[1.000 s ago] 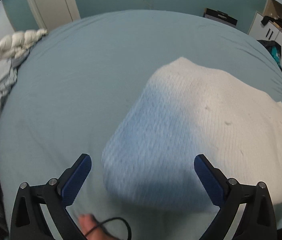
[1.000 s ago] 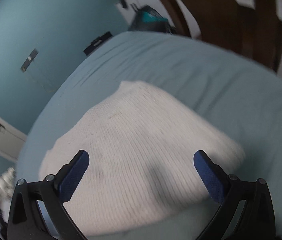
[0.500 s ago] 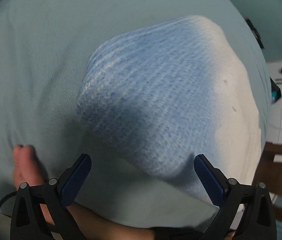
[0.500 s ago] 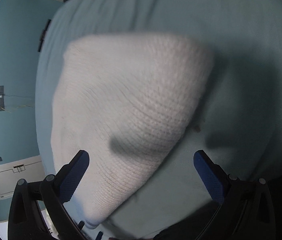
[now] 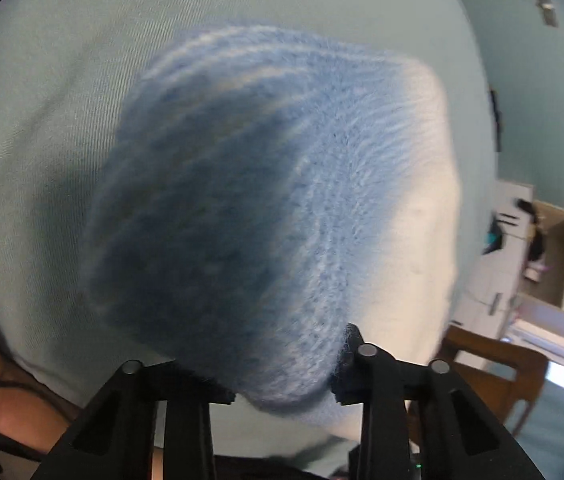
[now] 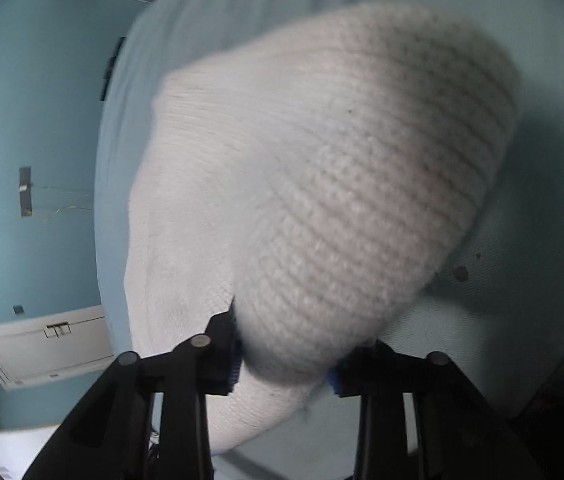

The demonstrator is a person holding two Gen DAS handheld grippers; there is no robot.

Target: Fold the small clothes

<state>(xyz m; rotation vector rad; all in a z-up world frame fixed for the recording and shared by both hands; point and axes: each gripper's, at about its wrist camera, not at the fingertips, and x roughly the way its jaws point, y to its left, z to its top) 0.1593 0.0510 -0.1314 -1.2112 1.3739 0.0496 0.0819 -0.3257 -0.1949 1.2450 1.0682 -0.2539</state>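
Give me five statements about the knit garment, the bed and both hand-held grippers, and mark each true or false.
1. The left hand-held gripper has closed on a corner of the knit garment. True.
2. The knit garment is solid red. False: it is blue at one end and white at the other.
3. The right hand-held gripper pinches the garment's white part. True.
4. The garment lies on a wooden floor. False: it lies on a pale blue bed sheet.
5. Both grippers stand wide open with nothing between them. False: their jaws have just been closing, with knit fabric between them.

Knit garment (image 5: 265,184) on the bed (image 5: 61,80) — dresser (image 5: 522,248) (far side) beyond.
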